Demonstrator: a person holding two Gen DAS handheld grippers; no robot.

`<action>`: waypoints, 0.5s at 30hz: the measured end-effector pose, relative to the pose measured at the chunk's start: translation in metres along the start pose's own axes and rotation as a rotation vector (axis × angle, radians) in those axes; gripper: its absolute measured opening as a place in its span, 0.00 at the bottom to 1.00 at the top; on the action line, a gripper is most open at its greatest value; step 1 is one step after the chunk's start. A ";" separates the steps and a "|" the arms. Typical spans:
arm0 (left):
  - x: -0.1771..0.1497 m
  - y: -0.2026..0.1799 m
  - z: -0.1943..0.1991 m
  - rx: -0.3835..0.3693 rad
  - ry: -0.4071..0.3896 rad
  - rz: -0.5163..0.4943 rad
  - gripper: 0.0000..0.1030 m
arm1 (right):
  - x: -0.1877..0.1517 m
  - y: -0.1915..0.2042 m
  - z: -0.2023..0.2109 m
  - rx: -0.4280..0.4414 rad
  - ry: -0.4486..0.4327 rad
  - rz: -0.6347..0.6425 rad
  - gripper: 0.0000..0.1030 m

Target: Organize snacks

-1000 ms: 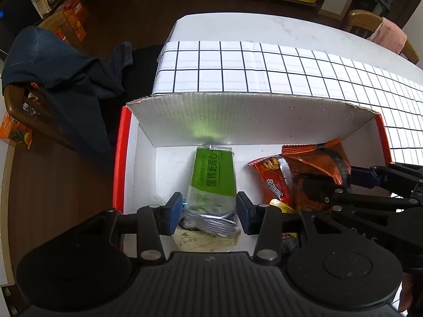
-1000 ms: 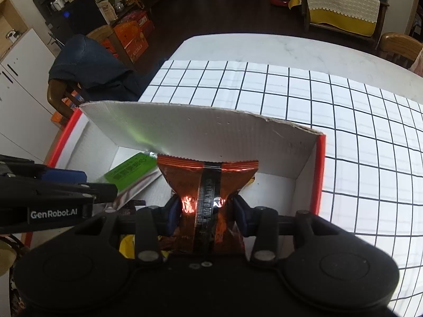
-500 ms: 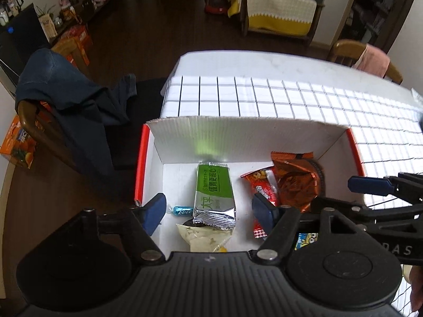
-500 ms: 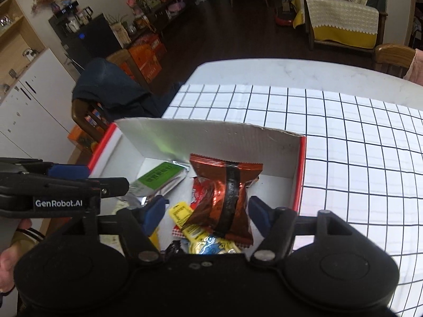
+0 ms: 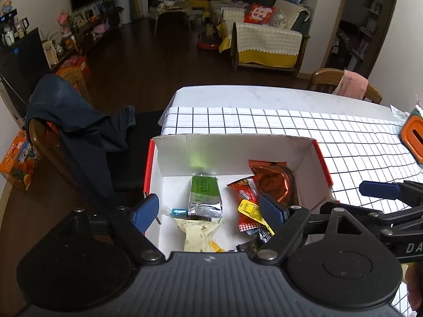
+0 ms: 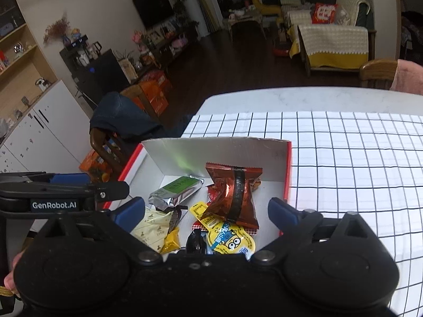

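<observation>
Both drops done: green bar (image 5: 205,194) and orange-brown packet (image 6: 232,198) lie in the white box (image 5: 232,153) among other snacks; left gripper (image 5: 208,211) and right gripper (image 6: 206,212) just opened wide, empty; no loose snacks visible on the checked cloth (image 6: 357,158)

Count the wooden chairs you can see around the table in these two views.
2. One chair on the table's left side, draped with dark clothing; one chair at the far right end, with a pink cloth. Others may be hidden out of frame.
</observation>
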State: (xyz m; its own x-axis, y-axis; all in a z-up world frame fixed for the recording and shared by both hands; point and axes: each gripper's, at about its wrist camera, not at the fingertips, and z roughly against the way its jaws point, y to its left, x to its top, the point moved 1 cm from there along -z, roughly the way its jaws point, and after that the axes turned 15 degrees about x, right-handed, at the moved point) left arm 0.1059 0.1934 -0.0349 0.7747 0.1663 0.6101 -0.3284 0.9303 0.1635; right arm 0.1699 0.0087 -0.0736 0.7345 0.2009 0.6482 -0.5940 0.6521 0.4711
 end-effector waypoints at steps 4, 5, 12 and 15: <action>-0.008 -0.001 0.012 -0.001 -0.032 0.000 0.84 | -0.007 0.008 0.009 -0.018 -0.047 0.030 1.00; -0.010 0.000 0.016 -0.001 -0.041 0.004 0.86 | -0.009 0.010 0.011 -0.022 -0.056 0.041 1.00; -0.020 0.003 0.033 -0.012 -0.072 0.037 0.99 | -0.019 0.020 0.026 -0.029 -0.101 0.076 1.00; -0.024 0.003 0.036 -0.023 -0.064 0.046 0.99 | -0.023 0.022 0.031 -0.040 -0.113 0.076 1.00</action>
State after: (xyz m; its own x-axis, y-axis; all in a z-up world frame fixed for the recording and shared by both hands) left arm 0.0664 0.1806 -0.0211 0.7229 0.1890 0.6646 -0.3499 0.9296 0.1162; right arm 0.1294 -0.0043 -0.0598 0.6447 0.1685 0.7456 -0.6312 0.6675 0.3949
